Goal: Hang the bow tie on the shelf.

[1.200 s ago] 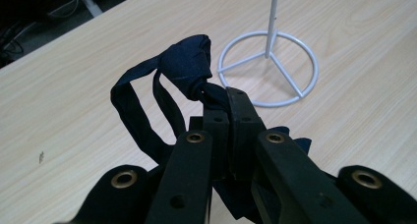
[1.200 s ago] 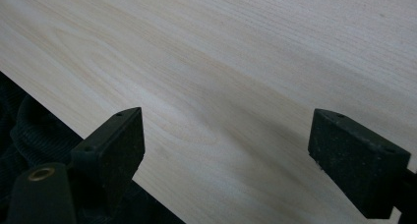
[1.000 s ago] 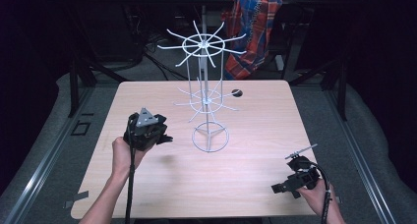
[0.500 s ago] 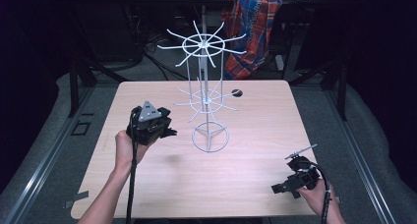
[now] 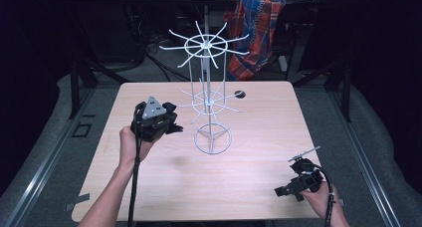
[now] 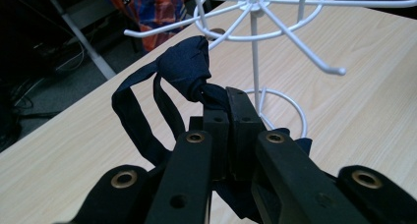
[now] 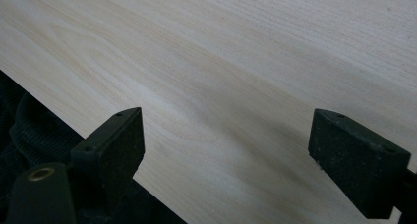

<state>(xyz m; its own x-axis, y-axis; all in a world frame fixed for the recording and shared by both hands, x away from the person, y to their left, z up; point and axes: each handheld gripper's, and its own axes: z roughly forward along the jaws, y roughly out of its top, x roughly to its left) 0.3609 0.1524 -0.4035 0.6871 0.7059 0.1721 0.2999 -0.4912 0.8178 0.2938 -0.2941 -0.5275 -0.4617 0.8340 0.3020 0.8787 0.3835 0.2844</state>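
Observation:
A white wire rack [image 5: 206,103] with hooked arms on two tiers stands on the wooden table [image 5: 259,122]. My left gripper [image 5: 172,128] hovers just left of the rack's lower tier, shut on a dark navy knotted cloth band [image 5: 176,131]. In the left gripper view the jaws [image 6: 227,100] pinch the band just below its knot [image 6: 185,67], its loops hanging off to the left, and a hooked arm of the rack [image 6: 314,57] lies close ahead. My right gripper [image 5: 288,185] rests low at the table's front right corner, open, with bare wood between its jaws [image 7: 226,135].
A small dark round spot [image 5: 240,94] lies on the table behind the rack. A plaid cloth [image 5: 256,23] hangs beyond the far edge. Dark floor, metal rails and stand legs surround the table. Bare wood stretches between the two grippers.
My left gripper has risen a little and drifted toward the rack, still holding the navy band. The right gripper has stayed where it was.

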